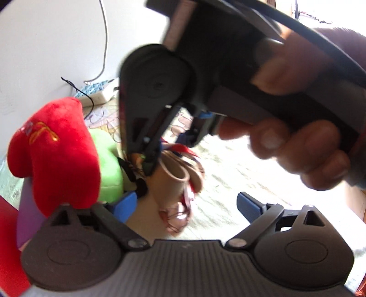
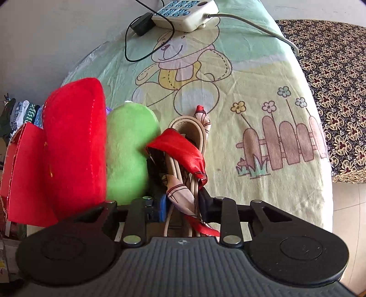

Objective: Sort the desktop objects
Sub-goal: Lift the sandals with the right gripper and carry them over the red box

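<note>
Right claw (image 2: 183,206) closed down to a narrow gap, clamped on a coiled beige belt (image 2: 189,128) with a red and pink scarf (image 2: 180,146) tangled round it. Bundle just right of the green plush (image 2: 130,150), touching it or nearly so; cannot tell whether lifted off the counter or resting on the bear-print cloth (image 2: 251,80). On the far side of the green plush, pressed against it, a red plush (image 2: 75,137); beyond that again, a red box (image 2: 22,171). Well behind the green plush, at the back edge of the counter, a white power strip (image 2: 185,13).

Left claw (image 1: 186,205) wide open, nothing between the blue pads (image 1: 124,203), held near the green plush and aimed at the bundle. Hand (image 1: 297,148) wrapped round the right handle, above and to the right of the green plush in the left wrist view; blurred.
</note>
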`<control>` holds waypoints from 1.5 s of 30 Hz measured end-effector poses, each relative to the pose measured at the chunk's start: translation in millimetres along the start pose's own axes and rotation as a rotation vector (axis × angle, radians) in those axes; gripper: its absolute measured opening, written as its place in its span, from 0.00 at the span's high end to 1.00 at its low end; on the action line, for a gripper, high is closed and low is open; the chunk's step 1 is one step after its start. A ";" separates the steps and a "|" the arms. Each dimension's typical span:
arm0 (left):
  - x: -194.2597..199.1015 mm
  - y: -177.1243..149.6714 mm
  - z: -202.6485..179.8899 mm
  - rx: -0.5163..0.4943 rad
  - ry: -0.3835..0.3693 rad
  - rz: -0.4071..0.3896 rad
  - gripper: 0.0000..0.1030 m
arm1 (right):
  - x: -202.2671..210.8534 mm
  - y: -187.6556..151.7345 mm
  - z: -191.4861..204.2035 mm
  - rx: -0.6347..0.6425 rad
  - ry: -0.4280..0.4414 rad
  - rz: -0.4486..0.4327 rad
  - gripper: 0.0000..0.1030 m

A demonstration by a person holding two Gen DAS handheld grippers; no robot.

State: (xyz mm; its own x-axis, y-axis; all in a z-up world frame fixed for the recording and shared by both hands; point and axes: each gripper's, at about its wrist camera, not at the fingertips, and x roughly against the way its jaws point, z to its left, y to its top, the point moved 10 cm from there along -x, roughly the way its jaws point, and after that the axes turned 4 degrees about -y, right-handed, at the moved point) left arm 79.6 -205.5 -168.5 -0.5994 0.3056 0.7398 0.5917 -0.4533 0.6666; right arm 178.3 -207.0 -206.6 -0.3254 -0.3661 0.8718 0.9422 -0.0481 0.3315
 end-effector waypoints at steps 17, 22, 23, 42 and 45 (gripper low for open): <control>3.8 -15.9 -24.9 0.054 -0.162 0.034 0.36 | 41.9 -59.3 -10.1 -0.068 -0.034 -0.071 0.74; 51.4 1.7 -21.2 0.021 -0.139 -0.070 0.36 | 85.4 -61.8 14.9 -0.022 -0.027 -0.194 0.74; 62.2 5.8 -18.3 0.017 -0.132 -0.095 0.36 | 95.1 -61.2 21.2 -0.011 -0.025 -0.223 0.74; 240.8 -21.0 228.3 0.154 0.205 -0.303 0.36 | 103.4 -13.9 278.7 0.183 0.260 -0.426 0.73; 236.2 -41.9 270.7 0.178 0.224 -0.263 0.35 | 93.6 -6.8 322.6 0.213 0.306 -0.432 0.73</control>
State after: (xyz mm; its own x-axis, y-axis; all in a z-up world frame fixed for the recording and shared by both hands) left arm 59.2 112.3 3.0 -0.8342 0.1929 0.5167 0.4749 -0.2251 0.8508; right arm 115.9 58.8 -10.9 -0.6103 -0.6085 0.5072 0.6813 -0.0766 0.7279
